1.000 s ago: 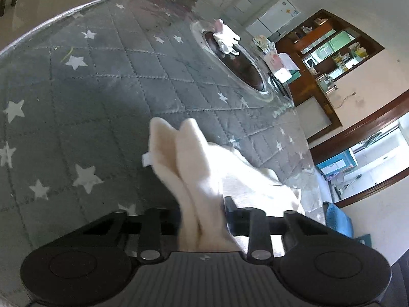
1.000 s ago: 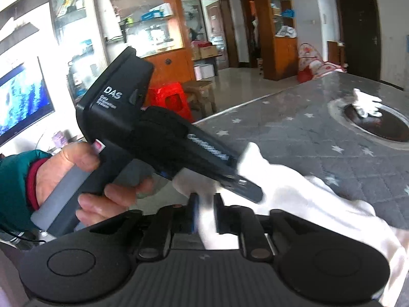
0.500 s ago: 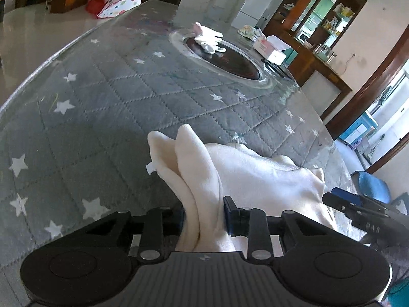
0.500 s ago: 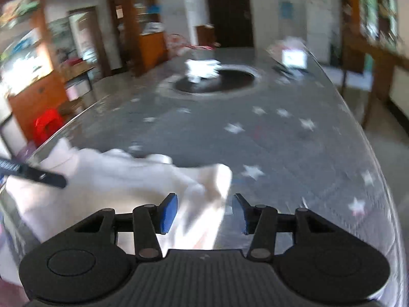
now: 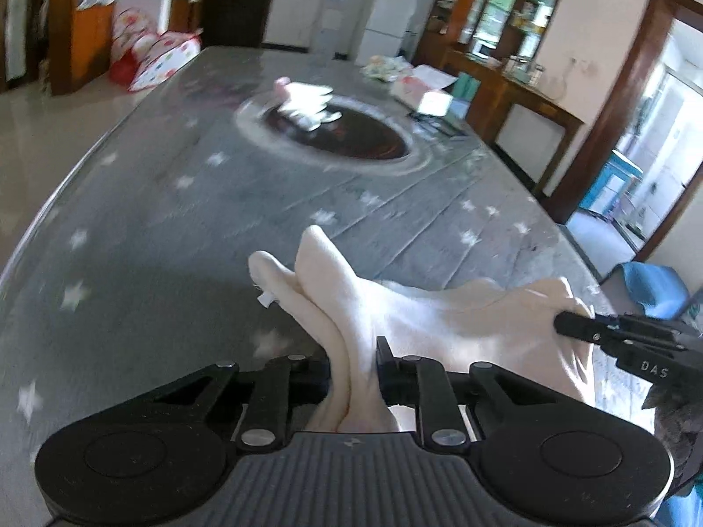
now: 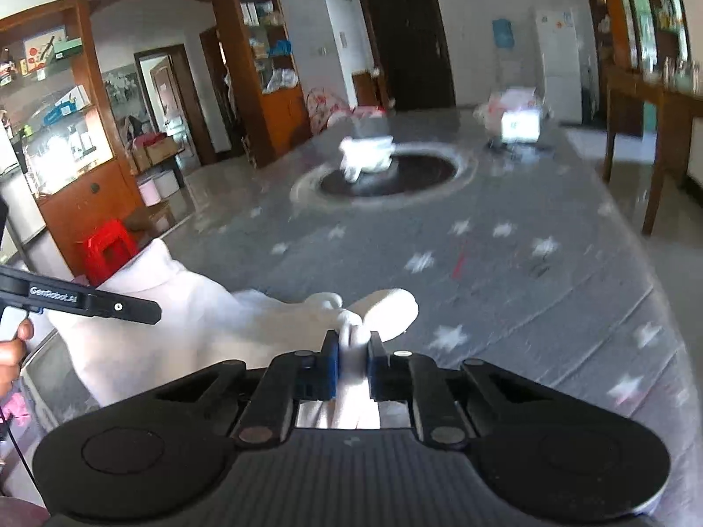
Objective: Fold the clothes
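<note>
Left gripper (image 5: 353, 362) clenched on a bunched edge of the cream cloth (image 5: 439, 312). Right gripper (image 6: 353, 353) clenched on another edge. Cloth spans between them, at the near edge of the grey starred table (image 5: 175, 228). Far objects blurred.

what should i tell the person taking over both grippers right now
Left gripper: shut on a bunched edge of the cream garment.
Right gripper: shut on another bunched edge of the same garment.
The garment hangs stretched between the two grippers at the near edge of the star-print table. A folded white piece sits on the dark round centre.
Done: both edges gripped.
Left: lay it flat and fold; no fold is visible yet.
</note>
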A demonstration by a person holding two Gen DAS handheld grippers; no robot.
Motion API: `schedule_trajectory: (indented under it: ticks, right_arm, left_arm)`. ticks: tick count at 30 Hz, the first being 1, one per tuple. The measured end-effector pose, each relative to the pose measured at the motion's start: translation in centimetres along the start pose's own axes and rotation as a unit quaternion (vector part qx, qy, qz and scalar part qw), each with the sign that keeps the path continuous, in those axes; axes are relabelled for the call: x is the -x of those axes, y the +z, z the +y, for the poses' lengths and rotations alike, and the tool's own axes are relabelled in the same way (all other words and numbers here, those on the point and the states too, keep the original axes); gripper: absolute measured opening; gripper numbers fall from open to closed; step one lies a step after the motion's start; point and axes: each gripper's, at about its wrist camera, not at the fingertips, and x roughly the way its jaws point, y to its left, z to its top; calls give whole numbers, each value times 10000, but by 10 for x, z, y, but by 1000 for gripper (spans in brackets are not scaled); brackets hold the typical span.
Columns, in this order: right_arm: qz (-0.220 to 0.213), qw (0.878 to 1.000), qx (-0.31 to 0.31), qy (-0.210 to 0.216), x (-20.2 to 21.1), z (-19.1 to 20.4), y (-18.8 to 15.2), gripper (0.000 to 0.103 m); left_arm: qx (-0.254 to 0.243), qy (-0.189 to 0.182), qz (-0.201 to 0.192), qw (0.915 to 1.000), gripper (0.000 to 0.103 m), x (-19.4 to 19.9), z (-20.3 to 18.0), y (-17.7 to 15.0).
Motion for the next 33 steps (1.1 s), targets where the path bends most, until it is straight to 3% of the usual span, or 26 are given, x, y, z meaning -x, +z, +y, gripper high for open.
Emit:
schedule_trajectory:
  ticks: [11,21,26,29,33]
  right_arm:
    - [-440,9919,399,-1120,32,-54,56,10]
    - [-461,9793,291,-1951,9,-108,78,10]
    - [-142,9737,44,-2275,-19,-133,66,11]
    - [49,9694,-153,-2451,-32,-147,55,15]
    - [-82,9655,-194,-2597,-30,-149,52,17]
  left_arm:
    - [-473,-469,-194,9976,18,-51,-70,54]
    - [-585,-704,-153,9957,19,-109,-115,82]
    - [-594,-555,167,9965,21,-137,-119,69]
    - [-601,-409,163,9972,27,-139,-112,65]
    - [-589,-152,-18,9981,38,-131,-105,72]
